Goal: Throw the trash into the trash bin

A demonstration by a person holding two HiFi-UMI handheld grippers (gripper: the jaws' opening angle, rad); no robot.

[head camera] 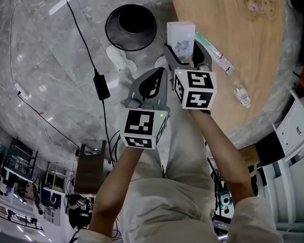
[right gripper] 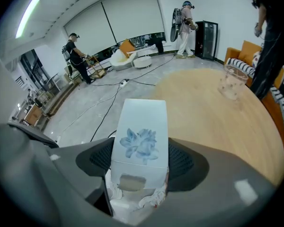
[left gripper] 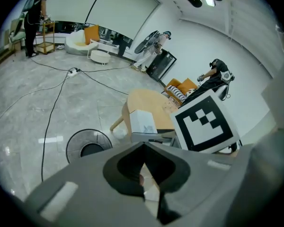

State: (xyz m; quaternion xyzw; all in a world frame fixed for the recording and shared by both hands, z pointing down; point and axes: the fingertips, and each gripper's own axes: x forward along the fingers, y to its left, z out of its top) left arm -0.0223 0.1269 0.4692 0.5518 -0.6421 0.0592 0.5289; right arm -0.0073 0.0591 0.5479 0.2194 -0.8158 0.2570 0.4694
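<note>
My right gripper [head camera: 185, 52] is shut on a white tissue box with a blue flower print [head camera: 181, 38], held upright over the near edge of the round wooden table [head camera: 243, 44]. In the right gripper view the tissue box [right gripper: 141, 145] fills the space between the jaws of the right gripper [right gripper: 139, 164]. The black round trash bin [head camera: 131, 27] stands on the floor left of the box, also visible as the trash bin [left gripper: 87, 146] in the left gripper view. My left gripper [head camera: 153, 82] hangs beside the right one, shut and empty; its jaw tips meet in the left gripper view [left gripper: 144, 150].
A clear plastic bottle [head camera: 218, 57] and a second one [head camera: 241, 94] lie on the table, and a clear cup [right gripper: 232, 82] stands further back. A black cable with an adapter [head camera: 101, 85] runs across the grey floor. People and furniture stand far off.
</note>
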